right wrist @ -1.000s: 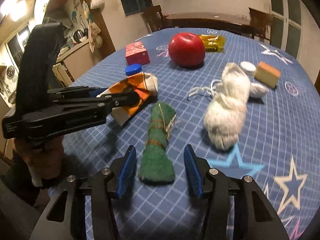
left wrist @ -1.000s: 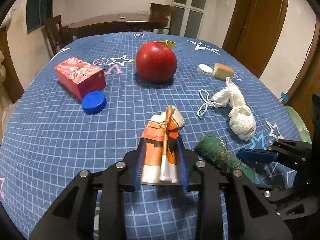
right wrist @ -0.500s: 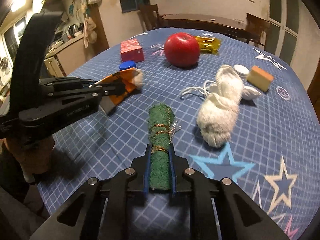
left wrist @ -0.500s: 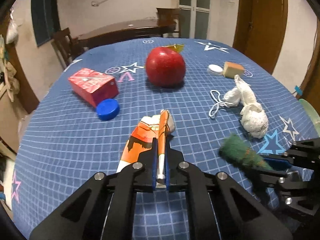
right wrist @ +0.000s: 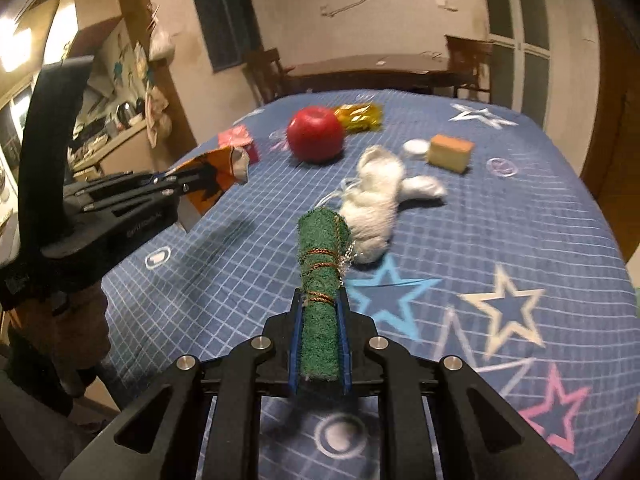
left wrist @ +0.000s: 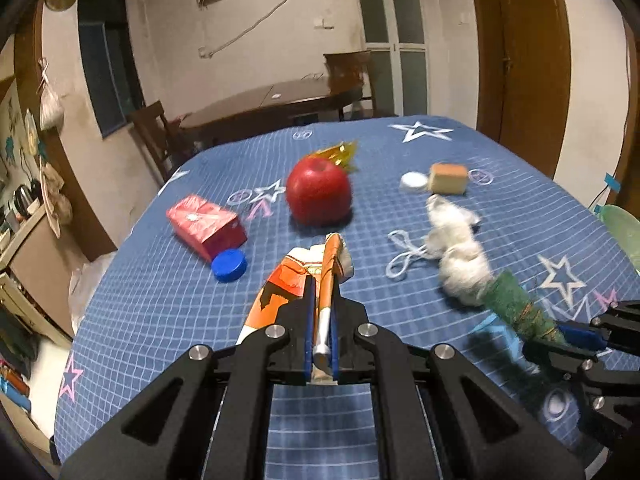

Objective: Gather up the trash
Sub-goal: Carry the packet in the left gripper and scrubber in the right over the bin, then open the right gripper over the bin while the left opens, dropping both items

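The left gripper [left wrist: 322, 320] was clamped tight on the flattened orange-and-white wrapper [left wrist: 296, 280], blue pads pinching its folded edge, and the wrapper stuck out forward from the jaws, lifted clear of the blue star-print tablecloth [left wrist: 160, 300]. Over on the other side, the right gripper [right wrist: 320, 336] was squeezed shut on the green roll [right wrist: 320, 280] bound with thin copper-coloured wire, and that roll too was up off the cloth, pointing toward the middle of the table. In the right wrist view the left gripper showed at the table's left edge, the wrapper hanging from its tips above the cloth.

Further out, the white crumpled wad [right wrist: 376, 208] with its looped string lay on the cloth just beyond the end of the green roll. The blue bottle cap [left wrist: 229, 265] sat near the table's left edge, touching or just beside the red carton [left wrist: 206, 226]. In the middle stood the red apple [left wrist: 319, 192], with the gold foil wrapper [right wrist: 358, 116] just behind it toward the far edge. Toward the right side, the tan sponge block [right wrist: 450, 152] rested right beside a small white lid [right wrist: 416, 146]. Past the far edge, a dark wooden table [left wrist: 276, 100] and chairs stood against the wall.
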A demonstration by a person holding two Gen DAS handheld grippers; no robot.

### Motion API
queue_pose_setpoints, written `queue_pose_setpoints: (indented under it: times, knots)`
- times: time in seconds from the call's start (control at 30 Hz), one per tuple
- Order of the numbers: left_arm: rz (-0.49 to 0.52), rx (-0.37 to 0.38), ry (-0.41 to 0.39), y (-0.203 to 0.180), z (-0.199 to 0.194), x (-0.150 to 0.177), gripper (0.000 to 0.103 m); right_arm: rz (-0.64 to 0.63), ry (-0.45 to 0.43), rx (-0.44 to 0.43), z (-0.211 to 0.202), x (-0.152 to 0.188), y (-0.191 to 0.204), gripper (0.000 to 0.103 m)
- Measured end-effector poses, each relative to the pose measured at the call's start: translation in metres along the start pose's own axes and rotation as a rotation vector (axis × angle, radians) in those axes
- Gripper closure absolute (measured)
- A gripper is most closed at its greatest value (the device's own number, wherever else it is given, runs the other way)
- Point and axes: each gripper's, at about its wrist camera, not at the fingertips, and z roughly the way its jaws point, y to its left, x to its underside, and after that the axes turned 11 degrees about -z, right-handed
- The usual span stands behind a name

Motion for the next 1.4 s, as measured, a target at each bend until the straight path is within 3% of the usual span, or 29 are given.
queue_pose_setpoints:
  times: [0.37, 0.6, 0.87, 1.13, 1.4]
  knots:
    - [0.107, 0.097, -0.087, -0.075, -0.028, -0.020, 0.099, 0.068, -0.105, 0.181, -0.082, 0.009, -0.055, 0.087]
    - [0.224, 0.250, -0.119, -0.164, -0.041, -0.028, 0.099, 0.151, -0.130, 0.357, -0.150, 0.032, -0.118, 0.087]
    - [0.368, 0.411, -0.126, -0.268, -0.044, -0.021, 0.099, 0.271, -0.092, 0.527, -0.215, 0.076, -0.196, 0.087]
    - [0.473, 0.526, -0.058, -0.345, -0.027, -0.003, 0.099, 0.395, -0.028, 0.588, -0.246, 0.123, -0.273, 0.087]
    - [0.540, 0.641, 0.057, -0.399, -0.009, 0.012, 0.099, 0.460, 0.023, 0.587, -0.233, 0.153, -0.317, 0.087]
